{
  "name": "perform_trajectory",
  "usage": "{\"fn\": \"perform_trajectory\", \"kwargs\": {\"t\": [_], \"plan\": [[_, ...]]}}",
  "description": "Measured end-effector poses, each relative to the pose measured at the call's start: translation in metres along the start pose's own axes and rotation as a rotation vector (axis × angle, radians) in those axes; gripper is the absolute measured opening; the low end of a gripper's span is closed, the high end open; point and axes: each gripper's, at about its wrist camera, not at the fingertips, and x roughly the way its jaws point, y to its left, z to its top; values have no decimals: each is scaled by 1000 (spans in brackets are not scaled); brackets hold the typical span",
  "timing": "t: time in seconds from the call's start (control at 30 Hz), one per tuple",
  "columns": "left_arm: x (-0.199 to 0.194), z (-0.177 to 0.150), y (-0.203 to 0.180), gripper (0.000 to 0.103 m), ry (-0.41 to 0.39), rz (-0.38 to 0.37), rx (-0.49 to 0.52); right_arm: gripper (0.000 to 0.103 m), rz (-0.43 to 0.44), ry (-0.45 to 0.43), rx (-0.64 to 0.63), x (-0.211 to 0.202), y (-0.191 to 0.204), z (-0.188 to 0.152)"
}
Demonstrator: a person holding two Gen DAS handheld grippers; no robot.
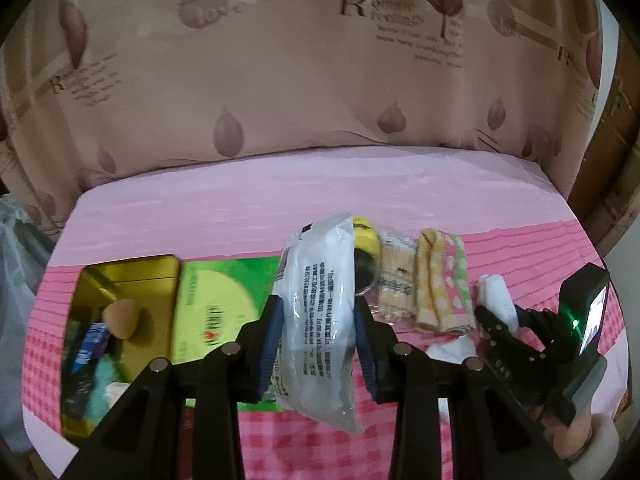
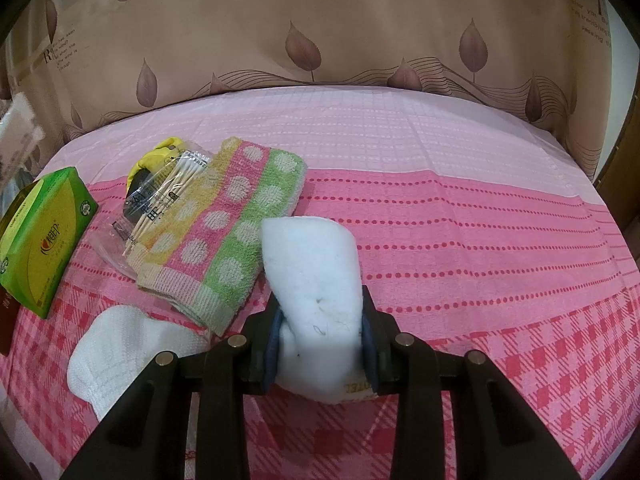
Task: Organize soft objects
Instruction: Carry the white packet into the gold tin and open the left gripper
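At nine o'clock in the left wrist view sits the open gold tin (image 1: pixel 128 280), already holding a tan sponge egg (image 1: pixel 124 318), a blue packet and something pale teal; just right of it lies the green tissue pack (image 1: pixel 218 312). At the centre, the left gripper (image 1: pixel 318 340) is clamped on a white plastic pouch (image 1: pixel 318 320), which hangs clear of the pink cloth (image 1: pixel 360 200) with its lower end drooping. The step in hand looks like carrying this pouch to the tin, so the sound way is to keep the squeeze steady, clear the tissue pack and the tin's near wall, and lower the sagging tail in first toward an empty corner before releasing. Behind it, toward one o'clock, lie a bag of cotton swabs (image 1: pixel 394 276) and a dotted towel (image 1: pixel 440 280). At three o'clock the right gripper (image 1: pixel 500 320) is closed on a white folded pad (image 2: pixel 316 276), and is best held still until the tin is free.
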Motion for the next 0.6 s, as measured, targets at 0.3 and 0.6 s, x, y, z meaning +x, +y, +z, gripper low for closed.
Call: {"fn": "perform_trajectory", "kwargs": {"t": [0.3, 0.6], "plan": [[-28, -8, 57, 35, -13, 111, -41, 32, 0, 0, 0, -1, 0, 0], [-29, -18, 132, 35, 14, 245, -116, 32, -2, 0, -2, 0, 0, -1]]}}
